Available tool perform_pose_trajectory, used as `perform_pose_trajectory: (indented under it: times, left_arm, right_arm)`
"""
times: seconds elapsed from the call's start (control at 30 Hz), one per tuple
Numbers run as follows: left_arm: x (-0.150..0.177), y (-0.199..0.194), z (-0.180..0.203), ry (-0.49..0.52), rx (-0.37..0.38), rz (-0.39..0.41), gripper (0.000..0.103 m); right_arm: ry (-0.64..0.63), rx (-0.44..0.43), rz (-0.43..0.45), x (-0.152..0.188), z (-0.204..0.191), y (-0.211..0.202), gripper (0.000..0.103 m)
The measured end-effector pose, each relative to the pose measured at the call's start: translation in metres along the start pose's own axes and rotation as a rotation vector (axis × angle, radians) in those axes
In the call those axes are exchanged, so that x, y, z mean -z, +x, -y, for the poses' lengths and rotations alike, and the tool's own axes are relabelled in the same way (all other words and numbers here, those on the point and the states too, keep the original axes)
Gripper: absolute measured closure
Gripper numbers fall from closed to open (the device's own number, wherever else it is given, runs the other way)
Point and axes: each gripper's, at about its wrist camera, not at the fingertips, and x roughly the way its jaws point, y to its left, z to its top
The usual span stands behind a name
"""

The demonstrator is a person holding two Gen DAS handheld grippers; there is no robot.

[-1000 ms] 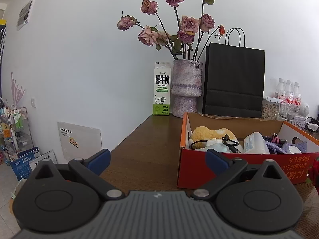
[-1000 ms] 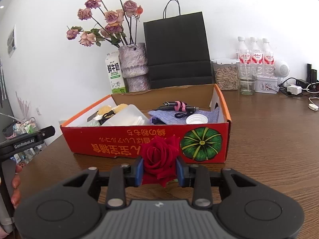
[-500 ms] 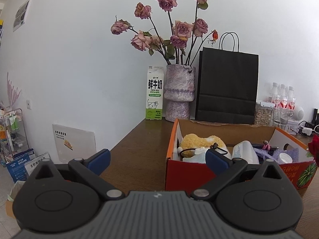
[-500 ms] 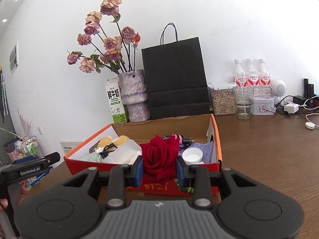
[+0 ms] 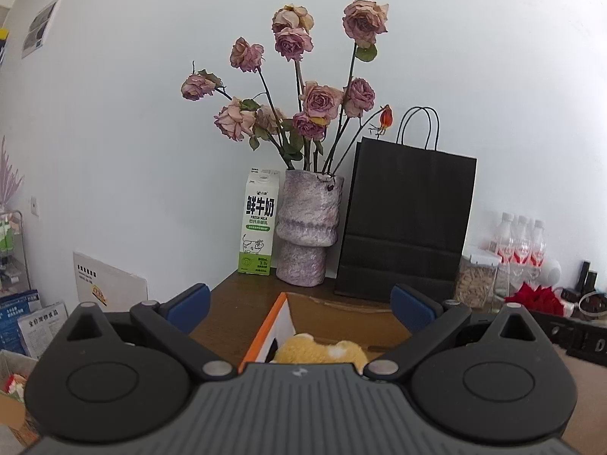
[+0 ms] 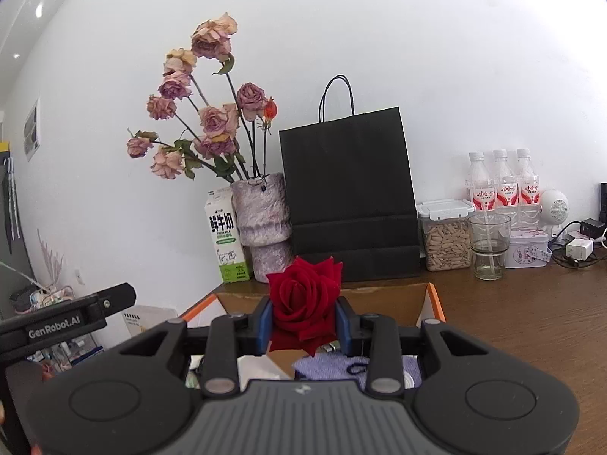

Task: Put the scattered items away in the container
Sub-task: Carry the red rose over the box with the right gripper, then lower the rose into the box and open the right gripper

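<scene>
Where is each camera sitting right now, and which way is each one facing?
Left wrist: sits on the left gripper, open and empty, facing the wall over the box's left end.
Right wrist: sits on the right gripper, clamped on a red rose above the box, facing the same wall.
Shared: milk carton, vase, black bag, and each shows the other gripper.

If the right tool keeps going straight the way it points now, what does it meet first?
Probably the far cardboard wall of the orange box, then the black paper bag behind it; depth is unclear. The right tool grips the red rose.
</scene>
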Motion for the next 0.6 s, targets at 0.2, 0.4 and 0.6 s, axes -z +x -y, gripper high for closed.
perform_pose_trajectory:
  times: [0.2,0.4,0.6]
  left_arm:
    - [0.024,0.035,0.012,0.020,-0.057,-0.023,0.000]
    - [0.032,0.042,-0.004,-0.033,-0.080,-0.083,0.000]
    - [0.034,0.041,-0.008,-0.046,-0.097,-0.086,0.000]
  right_arm:
    - [-0.008,0.040,-0.052,0.016,0.011,0.036,0.071]
    - [-0.007,0.082,-0.107,0.028,0.014,0.045,0.070]
    - [-0.024,0.087,-0.093,0.033,0.011,0.039,0.050]
